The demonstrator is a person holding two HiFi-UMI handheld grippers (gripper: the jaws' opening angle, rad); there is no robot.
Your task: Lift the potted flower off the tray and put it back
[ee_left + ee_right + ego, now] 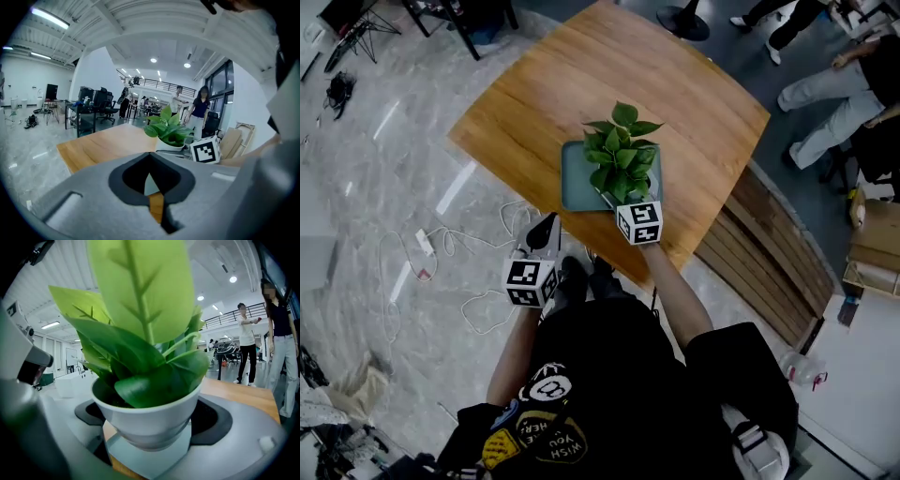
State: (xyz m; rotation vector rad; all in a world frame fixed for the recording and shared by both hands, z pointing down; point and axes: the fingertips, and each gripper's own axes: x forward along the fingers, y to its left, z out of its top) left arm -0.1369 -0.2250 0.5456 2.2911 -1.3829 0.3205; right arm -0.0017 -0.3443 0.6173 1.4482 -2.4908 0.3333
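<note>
The potted flower (622, 159), green leaves in a white pot (150, 420), hangs just above the grey-blue tray (577, 183) on the wooden table (544, 94). My right gripper (626, 195) is shut on the pot, one jaw on each side of it, and the tray (145, 460) shows underneath. My left gripper (549, 225) hovers at the table's near edge, left of the tray, with its jaws shut on nothing. In the left gripper view the plant (169, 129) and the right gripper's marker cube (206, 151) lie ahead to the right.
White cables and a plug (427, 246) lie on the marble floor to the left. A slatted wooden bench (769, 258) runs along the table's right side. People (825, 84) sit or stand at the far right, and cardboard boxes (874, 246) are stacked there.
</note>
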